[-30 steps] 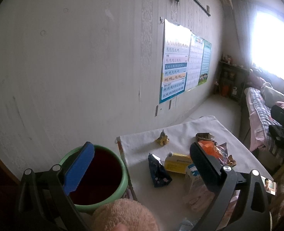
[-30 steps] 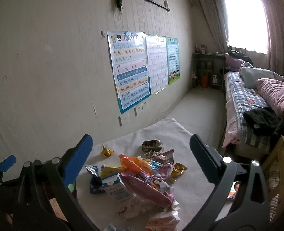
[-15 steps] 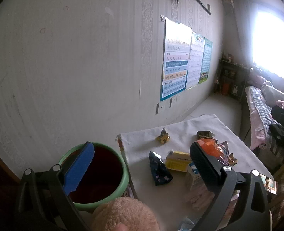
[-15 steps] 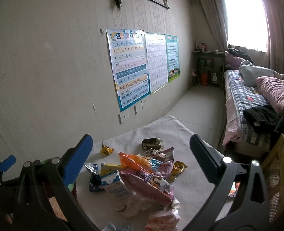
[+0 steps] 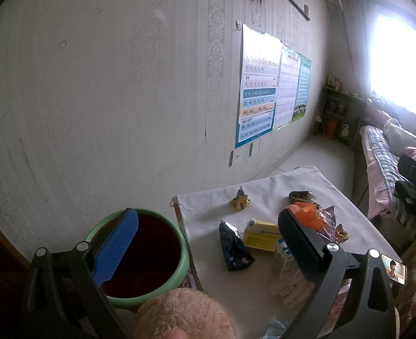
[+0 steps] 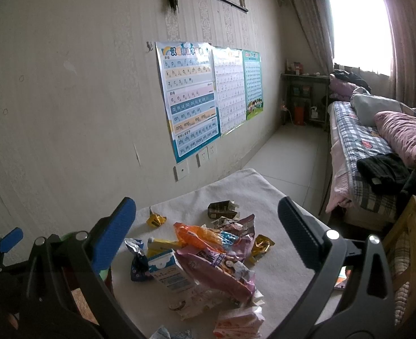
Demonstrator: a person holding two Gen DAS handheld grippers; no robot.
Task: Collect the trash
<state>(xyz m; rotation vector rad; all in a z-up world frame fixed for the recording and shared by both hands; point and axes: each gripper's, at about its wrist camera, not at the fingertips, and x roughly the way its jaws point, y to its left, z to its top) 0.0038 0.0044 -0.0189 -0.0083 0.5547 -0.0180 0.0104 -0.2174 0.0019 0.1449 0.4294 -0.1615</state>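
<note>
Wrappers (image 6: pixel 208 243) on table, below and between wide-spread right tool (image 6: pixel 205 226) fingers.

A table (image 6: pixel 278 276) draped in white cloth fills the lower centre of the frame, with a heap of snack wrappers (image 6: pixel 208 251), a milk carton (image 6: pixel 168 271) and a small yellow wrapper (image 6: pixel 155 219) lying on it.

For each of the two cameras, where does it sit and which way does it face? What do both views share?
Left wrist: on the open left hand-held gripper, above the green bin and table edge; a fuzzy pink sleeve shows.
Right wrist: on the open right hand-held gripper, facing the wrapper pile; the left tool shows at its left edge.
Shared: the white table, yellow wrapper, wall posters, bed.
</note>
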